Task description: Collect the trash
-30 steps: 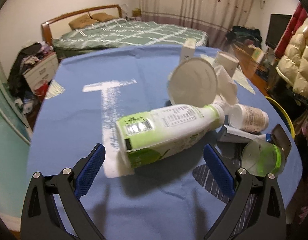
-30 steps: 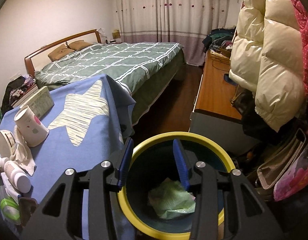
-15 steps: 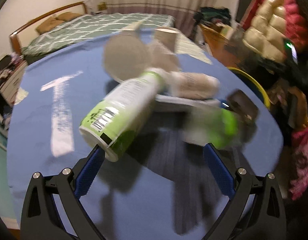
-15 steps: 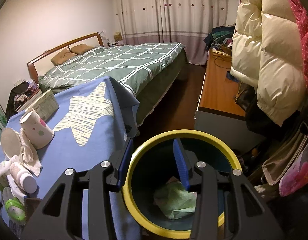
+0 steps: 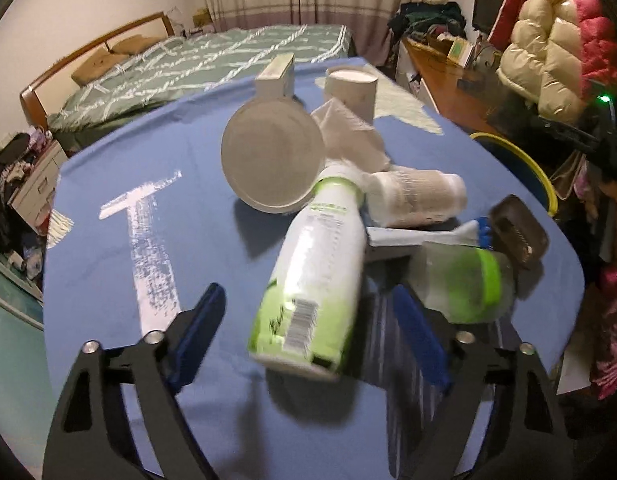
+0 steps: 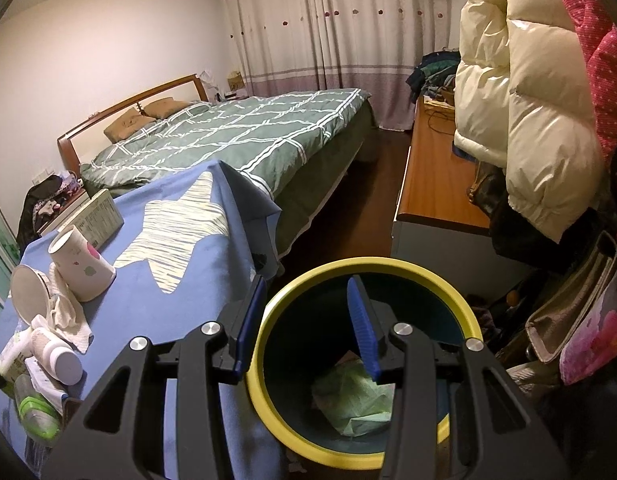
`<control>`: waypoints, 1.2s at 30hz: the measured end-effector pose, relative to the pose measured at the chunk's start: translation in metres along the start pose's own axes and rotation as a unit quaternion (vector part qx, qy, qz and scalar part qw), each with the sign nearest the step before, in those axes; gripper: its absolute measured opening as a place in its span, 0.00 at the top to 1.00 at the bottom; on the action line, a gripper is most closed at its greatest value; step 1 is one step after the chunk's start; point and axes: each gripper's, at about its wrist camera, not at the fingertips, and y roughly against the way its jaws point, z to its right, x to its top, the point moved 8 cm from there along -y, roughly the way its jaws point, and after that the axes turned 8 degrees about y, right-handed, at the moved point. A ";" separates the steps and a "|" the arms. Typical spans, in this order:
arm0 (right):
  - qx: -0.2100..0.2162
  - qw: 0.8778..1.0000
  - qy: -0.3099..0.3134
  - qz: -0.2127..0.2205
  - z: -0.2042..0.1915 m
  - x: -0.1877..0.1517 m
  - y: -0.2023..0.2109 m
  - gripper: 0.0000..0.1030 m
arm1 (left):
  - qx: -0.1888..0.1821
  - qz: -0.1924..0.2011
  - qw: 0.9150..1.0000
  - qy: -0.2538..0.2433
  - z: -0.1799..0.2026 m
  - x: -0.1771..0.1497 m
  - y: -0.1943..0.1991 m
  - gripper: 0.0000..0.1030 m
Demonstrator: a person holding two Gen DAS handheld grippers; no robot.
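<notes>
Left gripper [image 5: 306,330] closing around green-and-white bottle [image 5: 316,280] lying on blue tablecloth [image 5: 108,264], pads not touching yet, bottle base blurred. Right gripper [image 6: 308,324] half open, empty, over yellow-rimmed bin [image 6: 460,312]; crumpled green trash [image 6: 356,404] inside, partly hidden.

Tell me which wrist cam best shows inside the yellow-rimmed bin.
Right wrist. It looks down into the bin, showing the dark interior and crumpled green paper at the bottom, with the right tool framing it. The left wrist view catches only an arc of the yellow rim past the table edge.
</notes>
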 end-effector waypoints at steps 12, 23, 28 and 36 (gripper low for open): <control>0.008 1.000 0.000 -0.008 -0.002 -0.002 -0.004 0.60 | 0.004 -0.044 0.999 -0.025 0.016 0.009 -0.039 0.29; 0.016 1.000 -0.007 -0.010 0.001 -0.005 -0.005 0.60 | 0.013 -0.068 0.997 -0.038 0.023 0.007 -0.046 0.47; 0.018 1.000 -0.006 -0.009 0.001 -0.005 -0.004 0.60 | 0.019 -0.054 0.998 -0.025 0.018 0.002 -0.030 0.48; 0.023 1.000 -0.003 -0.006 -0.006 -0.004 -0.002 0.61 | 0.030 -0.023 0.999 -0.023 0.019 0.004 0.001 0.49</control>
